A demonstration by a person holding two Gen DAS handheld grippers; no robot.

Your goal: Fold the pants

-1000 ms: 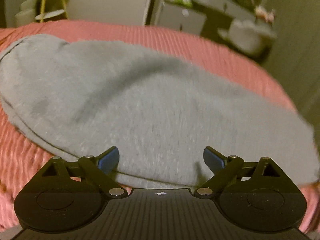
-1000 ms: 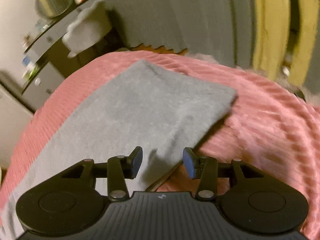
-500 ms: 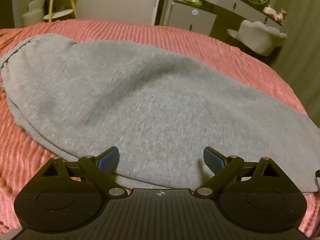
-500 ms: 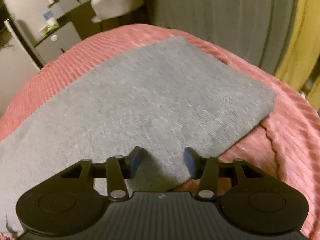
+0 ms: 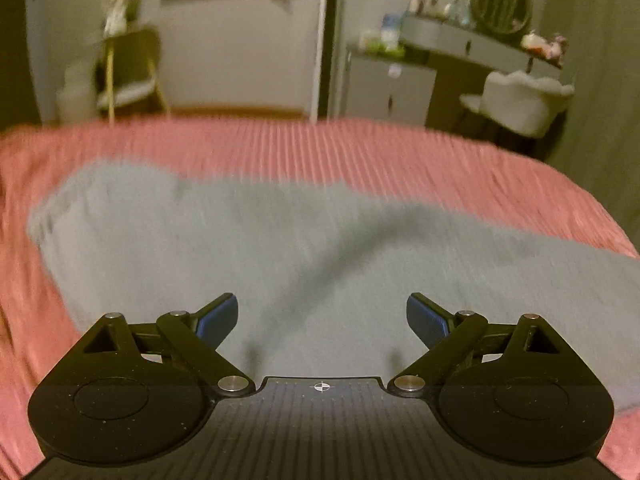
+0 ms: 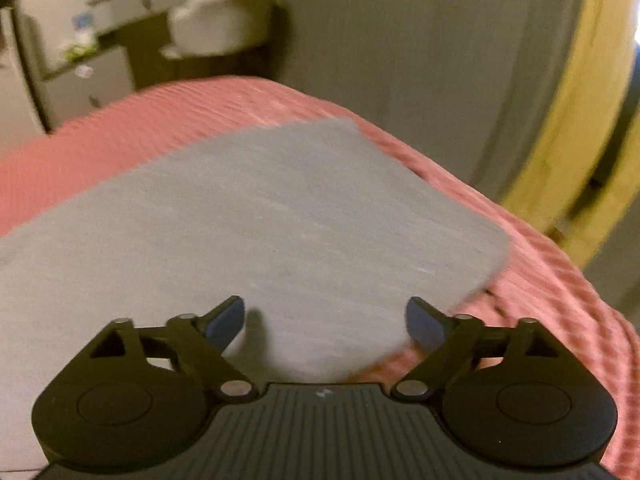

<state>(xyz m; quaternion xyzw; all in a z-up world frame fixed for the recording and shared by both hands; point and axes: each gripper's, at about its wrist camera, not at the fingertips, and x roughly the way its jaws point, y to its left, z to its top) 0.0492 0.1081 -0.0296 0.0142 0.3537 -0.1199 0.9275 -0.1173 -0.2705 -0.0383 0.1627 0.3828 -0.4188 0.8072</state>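
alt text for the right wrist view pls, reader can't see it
Grey pants lie flat on a pink ribbed bedspread, one squared end toward the bed's edge. The right gripper hovers over the near edge, its jaws opening with nothing pinched. The image is motion-blurred.
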